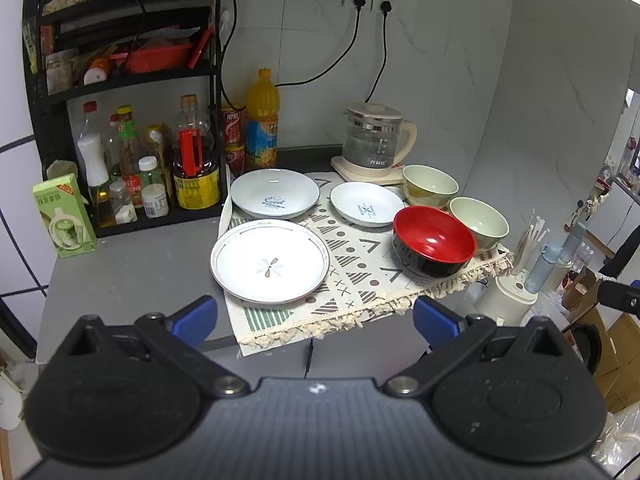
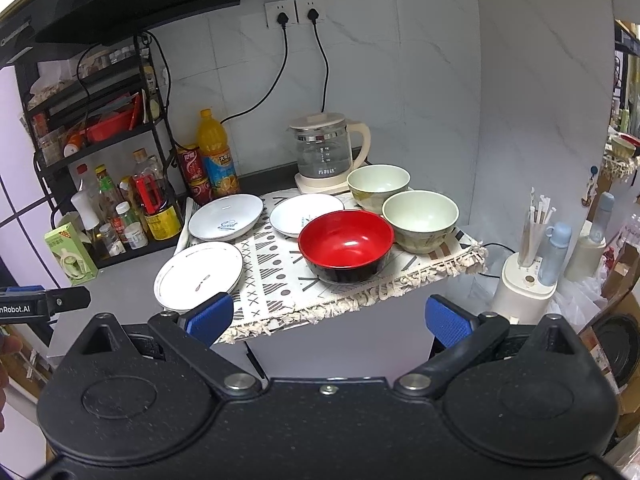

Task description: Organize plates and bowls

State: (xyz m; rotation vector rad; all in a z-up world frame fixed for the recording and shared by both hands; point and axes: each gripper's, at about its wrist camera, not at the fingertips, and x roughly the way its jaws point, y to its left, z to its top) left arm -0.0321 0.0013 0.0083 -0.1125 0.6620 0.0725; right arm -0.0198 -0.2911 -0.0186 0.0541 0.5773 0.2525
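Observation:
On a patterned cloth (image 1: 352,272) (image 2: 280,280) lie three white plates: a large one (image 1: 270,266) (image 2: 198,274) at the front left, a "Sweet" plate (image 1: 275,193) (image 2: 226,216) behind it, and a smaller plate (image 1: 366,203) (image 2: 298,212) in the middle. A red bowl with a black outside (image 1: 434,240) (image 2: 346,244) stands front right, with two pale green bowls (image 1: 430,185) (image 1: 478,222) (image 2: 378,184) (image 2: 420,220) behind it. My left gripper (image 1: 316,320) hangs open before the counter's front edge. My right gripper (image 2: 328,316) is open too, in front of the cloth's fringe.
A glass kettle (image 1: 374,142) (image 2: 326,152) stands at the back on its base. A black rack (image 1: 120,80) with bottles and jars fills the left, beside an orange drink bottle (image 1: 262,116) and a green carton (image 1: 64,216). The counter drops off at the right, beyond the cloth.

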